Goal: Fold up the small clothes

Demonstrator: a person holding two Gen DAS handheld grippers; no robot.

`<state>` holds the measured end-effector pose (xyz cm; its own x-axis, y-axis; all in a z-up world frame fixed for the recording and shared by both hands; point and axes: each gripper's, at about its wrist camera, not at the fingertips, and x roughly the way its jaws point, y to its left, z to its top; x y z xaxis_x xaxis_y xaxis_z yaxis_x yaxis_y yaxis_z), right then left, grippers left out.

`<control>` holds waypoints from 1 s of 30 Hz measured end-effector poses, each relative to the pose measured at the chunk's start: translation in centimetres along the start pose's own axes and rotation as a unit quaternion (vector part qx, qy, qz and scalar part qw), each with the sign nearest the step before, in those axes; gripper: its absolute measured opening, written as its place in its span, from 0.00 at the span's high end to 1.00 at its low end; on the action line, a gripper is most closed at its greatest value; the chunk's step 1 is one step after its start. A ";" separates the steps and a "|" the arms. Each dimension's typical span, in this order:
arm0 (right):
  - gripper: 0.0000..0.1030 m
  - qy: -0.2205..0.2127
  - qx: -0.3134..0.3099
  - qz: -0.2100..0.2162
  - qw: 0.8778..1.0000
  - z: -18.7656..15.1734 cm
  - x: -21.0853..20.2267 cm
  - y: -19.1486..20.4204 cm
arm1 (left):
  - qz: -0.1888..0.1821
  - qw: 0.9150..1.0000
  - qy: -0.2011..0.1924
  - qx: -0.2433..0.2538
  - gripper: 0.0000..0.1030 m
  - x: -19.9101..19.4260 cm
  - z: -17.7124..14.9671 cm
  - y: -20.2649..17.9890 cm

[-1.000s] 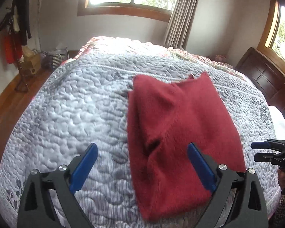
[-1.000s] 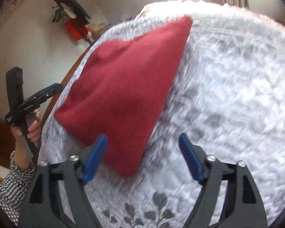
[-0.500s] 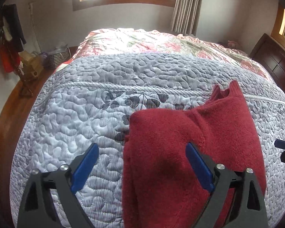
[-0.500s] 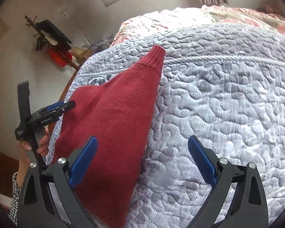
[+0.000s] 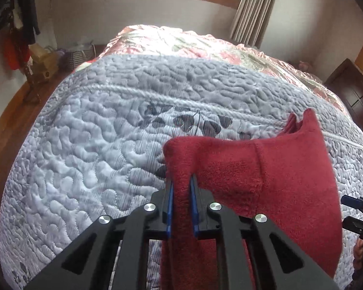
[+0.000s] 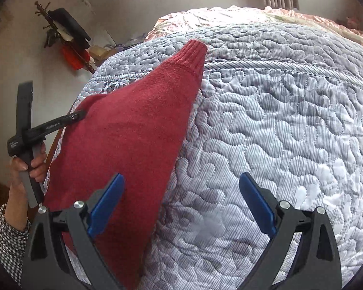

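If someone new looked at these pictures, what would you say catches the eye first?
The red sweater stands out, lying folded on the pale grey quilted bedspread. Next, the left gripper, its blue fingers shut on the sweater's near-left fold. The right gripper hangs open over sweater edge and quilt.

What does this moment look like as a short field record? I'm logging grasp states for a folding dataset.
garment: red sweater, partly folded, lying on the bed
surface: grey quilted bedspread
left gripper: fingers shut on the sweater's left edge
right gripper: fingers open, holding nothing, above the sweater's right edge and the bedspread
sweater cuff: ribbed, pointing away across the bed
fold status: not finished
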<state>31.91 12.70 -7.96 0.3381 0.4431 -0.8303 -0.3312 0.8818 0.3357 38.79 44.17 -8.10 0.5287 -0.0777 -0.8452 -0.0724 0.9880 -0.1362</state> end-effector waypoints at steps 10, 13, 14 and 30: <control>0.08 0.008 -0.007 0.011 1.000 -0.1 -0.9 0.8 | -0.044 0.998 -0.011 0.035 0.17 -4.8 -2.1 1.0; 0.08 0.014 -0.007 0.019 1.000 -0.2 -0.7 1.2 | -0.069 0.997 0.018 0.021 0.17 -4.5 -3.2 2.2; 0.08 0.016 -0.008 0.020 1.000 -0.2 -0.5 1.4 | -0.077 0.996 0.026 0.017 0.17 -4.1 -3.5 2.4; 0.08 0.044 -0.011 0.041 0.998 0.1 2.6 2.8 | -0.150 0.984 0.089 0.039 0.17 -0.2 -4.7 -2.4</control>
<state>31.95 16.32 -9.13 0.2313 0.4972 -0.8363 -0.3734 0.8391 0.3955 34.92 41.20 -10.05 0.3597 -0.3827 -0.8510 0.1323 0.9237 -0.3595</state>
